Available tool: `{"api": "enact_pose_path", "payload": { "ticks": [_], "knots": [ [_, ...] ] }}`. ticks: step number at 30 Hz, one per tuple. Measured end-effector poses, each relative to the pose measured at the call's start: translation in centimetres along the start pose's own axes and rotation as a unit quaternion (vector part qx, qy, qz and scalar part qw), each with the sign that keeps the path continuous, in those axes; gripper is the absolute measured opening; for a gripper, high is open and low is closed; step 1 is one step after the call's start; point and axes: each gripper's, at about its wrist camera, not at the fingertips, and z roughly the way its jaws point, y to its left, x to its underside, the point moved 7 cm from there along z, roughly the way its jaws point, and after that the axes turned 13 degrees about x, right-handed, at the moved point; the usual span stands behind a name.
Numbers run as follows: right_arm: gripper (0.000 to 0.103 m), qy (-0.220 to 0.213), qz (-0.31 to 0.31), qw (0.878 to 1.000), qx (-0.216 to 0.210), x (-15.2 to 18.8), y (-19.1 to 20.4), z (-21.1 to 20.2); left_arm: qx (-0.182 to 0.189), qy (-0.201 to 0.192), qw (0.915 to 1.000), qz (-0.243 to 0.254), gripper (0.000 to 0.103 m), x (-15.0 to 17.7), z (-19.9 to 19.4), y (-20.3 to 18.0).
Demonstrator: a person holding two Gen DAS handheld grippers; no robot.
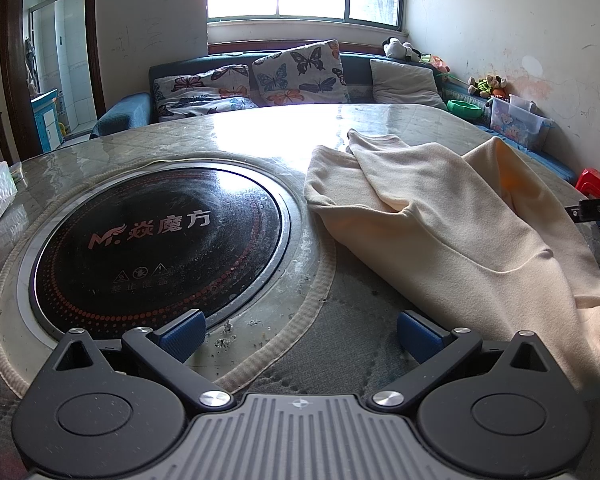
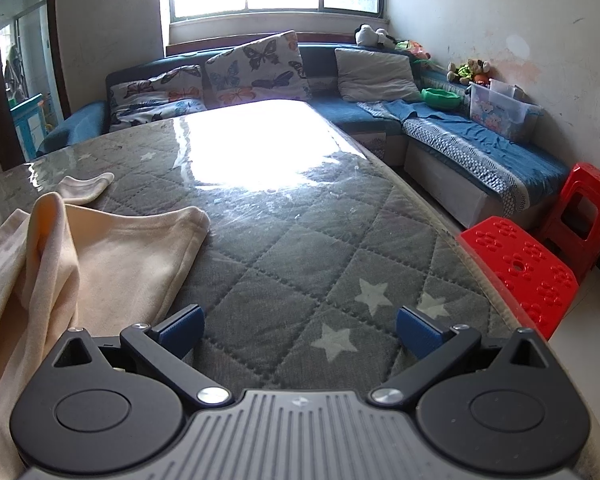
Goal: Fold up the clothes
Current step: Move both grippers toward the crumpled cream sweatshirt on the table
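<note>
The left gripper (image 1: pixel 298 338) has its jaws spread wide with nothing between them; under the gap lie only the quilted cover and its pale piped border, beside the rim of the round induction cooktop (image 1: pixel 156 240) sunk into the table (image 1: pixel 236 128). The right gripper (image 2: pixel 300 334) is likewise released and empty, its blue pads (image 2: pixel 180 332) hanging over bare star-patterned quilting near the table's right edge.

Outward from the left jaws, the cream garment (image 1: pixel 452 216) lies just to their right, rumpled, running from the near edge of the table toward its middle, with one narrow part reaching furthest toward the far edge. In the right wrist view the same garment (image 2: pixel 80 256) sits to the left of the jaws, heaped in a raised fold, its hemmed end lying flat on the cover; the left pad is just beside the cloth, and I cannot tell whether it touches. A small pale piece (image 2: pixel 86 186) lies beyond, which may be another part of the garment.

Judging from this, the fold has not begun: the cloth is bunched rather than spread, and neither gripper has a hold. The step in hand looks like the approach to a first grasp. The next move likely calls for each gripper to close on a separate edge or corner, pinching a single layer, then to draw the cloth flat across the open quilting on the right side, clear of the cooktop.

Past the table's right edge stand red stools (image 2: pixel 520 276).
</note>
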Motion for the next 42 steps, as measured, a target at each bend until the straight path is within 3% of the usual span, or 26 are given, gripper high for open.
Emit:
{"api": "enact_pose_path", "payload": {
  "ticks": [9,16,29,42],
  "knots": [
    [0.103,-0.014,-0.035,0.999,-0.004,2.0,-1.7,-2.5,-0.015,0.007,0.9998,-0.009,0.103,0.0,0.2,-0.2],
    [0.103,-0.035,-0.029,0.998,-0.038,2.5,-3.0,-5.6,-0.037,0.022,0.9988,-0.025,0.103,0.0,-0.6,-0.3],
    [0.103,-0.068,-0.048,0.993,-0.085,4.1,-0.3,-10.7,-0.039,0.018,0.9984,-0.036,0.103,0.0,-2.4,-2.0],
    [0.103,-0.060,-0.053,0.990,-0.112,6.6,1.0,-13.6,-0.038,0.018,0.9987,-0.029,0.103,0.9,-4.0,-4.2]
  ]
}}
